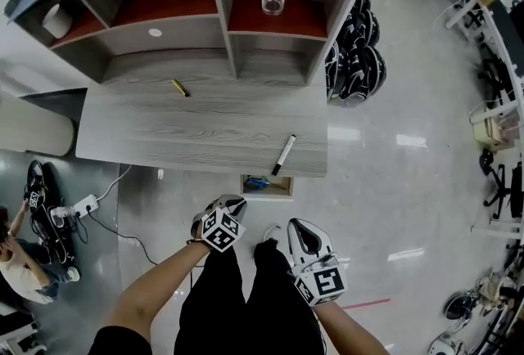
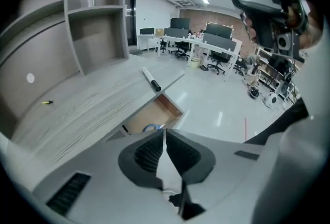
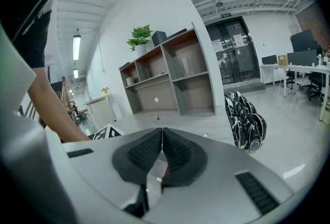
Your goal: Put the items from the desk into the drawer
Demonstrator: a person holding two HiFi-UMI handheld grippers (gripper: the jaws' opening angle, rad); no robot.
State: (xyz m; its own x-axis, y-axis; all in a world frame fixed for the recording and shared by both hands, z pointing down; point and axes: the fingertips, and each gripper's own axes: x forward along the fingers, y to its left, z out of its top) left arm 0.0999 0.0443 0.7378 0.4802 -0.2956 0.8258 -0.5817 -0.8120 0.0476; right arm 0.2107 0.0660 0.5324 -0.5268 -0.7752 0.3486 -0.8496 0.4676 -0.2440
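- Left gripper [image 1: 228, 203]: jaws pressed together with nothing between them. It hangs over the floor, just short of the desk [image 1: 205, 132] front.
- Right gripper [image 1: 300, 227]: jaws also together and empty. It sits beside the left one, farther from the desk.
- Marker [image 1: 284, 154]: black, lying on the desk near the front right corner. One end is close to the edge, just above the drawer [image 1: 280, 185].
- Yellow stick [image 1: 179, 87]: lies at the back of the desk near the shelf base, well apart from the marker.
- Drawer: pulled open under the desk front, with something blue already inside.
- Step judged in hand: fetching the marker.
- Method: spread your jaws before you come down, then approach from above.
- Grip: close across the middle of the barrel, not along it.
- Caution: a round barrel will likely roll, so avoid nudging it toward the edge.
- Release: lower it into the drawer before letting go.
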